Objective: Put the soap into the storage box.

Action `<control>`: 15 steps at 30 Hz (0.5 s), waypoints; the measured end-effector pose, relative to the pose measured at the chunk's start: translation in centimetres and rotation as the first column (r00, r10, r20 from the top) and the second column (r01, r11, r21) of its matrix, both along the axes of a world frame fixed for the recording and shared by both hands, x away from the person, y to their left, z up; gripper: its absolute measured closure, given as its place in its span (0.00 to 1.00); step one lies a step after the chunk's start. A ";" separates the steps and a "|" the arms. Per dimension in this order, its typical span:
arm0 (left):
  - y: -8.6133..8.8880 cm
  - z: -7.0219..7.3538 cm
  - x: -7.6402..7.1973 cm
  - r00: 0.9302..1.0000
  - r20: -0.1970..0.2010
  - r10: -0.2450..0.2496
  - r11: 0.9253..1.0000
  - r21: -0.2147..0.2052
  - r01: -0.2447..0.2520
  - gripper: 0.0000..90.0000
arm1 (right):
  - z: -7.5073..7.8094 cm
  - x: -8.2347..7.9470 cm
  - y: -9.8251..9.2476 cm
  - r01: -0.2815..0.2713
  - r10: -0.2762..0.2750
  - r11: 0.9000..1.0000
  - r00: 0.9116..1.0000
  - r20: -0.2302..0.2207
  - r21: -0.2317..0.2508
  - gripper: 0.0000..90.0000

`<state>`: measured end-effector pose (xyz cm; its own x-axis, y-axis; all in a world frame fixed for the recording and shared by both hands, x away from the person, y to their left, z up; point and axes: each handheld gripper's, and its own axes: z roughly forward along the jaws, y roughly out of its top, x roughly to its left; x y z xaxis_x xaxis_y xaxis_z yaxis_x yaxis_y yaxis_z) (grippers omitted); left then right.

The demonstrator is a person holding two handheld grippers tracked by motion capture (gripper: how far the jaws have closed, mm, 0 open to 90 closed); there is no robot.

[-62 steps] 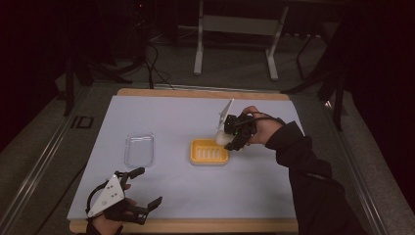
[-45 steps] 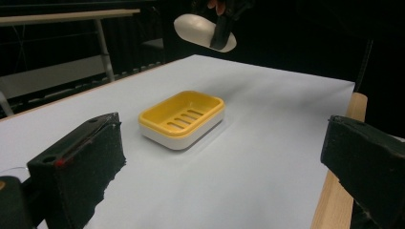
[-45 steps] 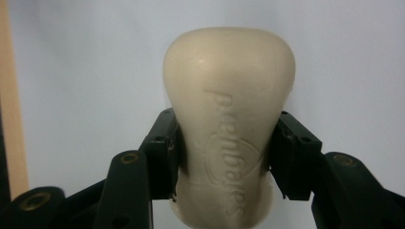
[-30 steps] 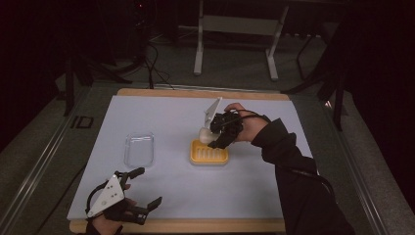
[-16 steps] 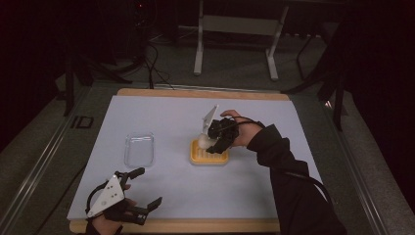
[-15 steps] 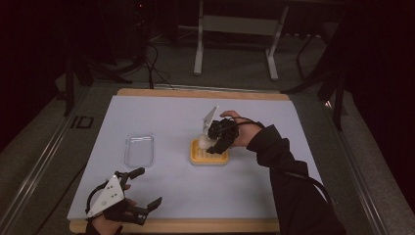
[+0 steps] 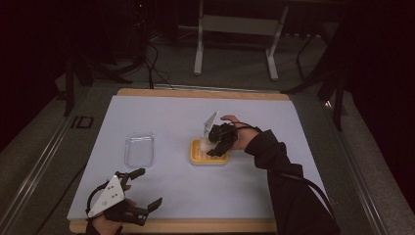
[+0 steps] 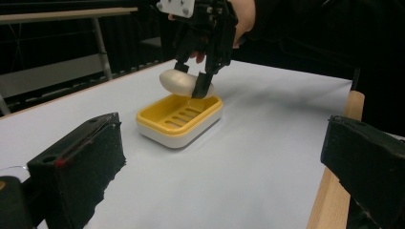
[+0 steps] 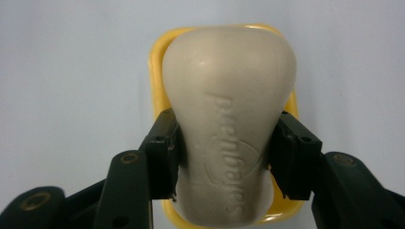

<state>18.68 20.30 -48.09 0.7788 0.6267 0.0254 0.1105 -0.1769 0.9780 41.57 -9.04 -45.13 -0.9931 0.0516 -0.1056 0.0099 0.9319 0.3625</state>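
A pale bar of soap (image 9: 224,119) is clamped between the jaws of my right gripper (image 7: 214,144) and hangs just above a yellow soap dish (image 7: 209,156) near the table's middle. From the left gripper view the soap (image 8: 179,82) hovers over the dish (image 8: 179,118), a little toward its far end. My left gripper (image 7: 139,188) rests at the table's front left edge, open, with nothing between its jaws.
A clear plastic lid or tray (image 7: 139,149) lies on the white table cover (image 7: 161,117) left of the dish. The wooden table edge (image 7: 195,226) runs along the front. Metal stand legs (image 7: 235,39) are on the floor beyond.
My right gripper has carried the soap leftward and down from beside the dish to just over it. The left gripper has stayed put.
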 end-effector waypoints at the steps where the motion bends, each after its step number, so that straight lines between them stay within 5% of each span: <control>1: 0.0 0.0 0.0 1.000 0.000 0.000 1.000 0.000 0.000 0.01 | -0.2 0.1 0.0 -0.003 0.003 1.000 1.000 0.001 0.002 0.55; 15: 0.0 0.0 -0.1 1.000 -0.003 -0.009 1.000 0.002 0.009 0.01 | -2.2 0.9 -0.1 0.020 -0.020 1.000 1.000 -0.006 -0.016 0.55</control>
<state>18.61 20.28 -48.10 0.7844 0.6198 0.0242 0.1123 -0.1803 0.9772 42.49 -9.12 -47.30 -0.9925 0.0702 -0.1000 0.0313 0.9373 0.3471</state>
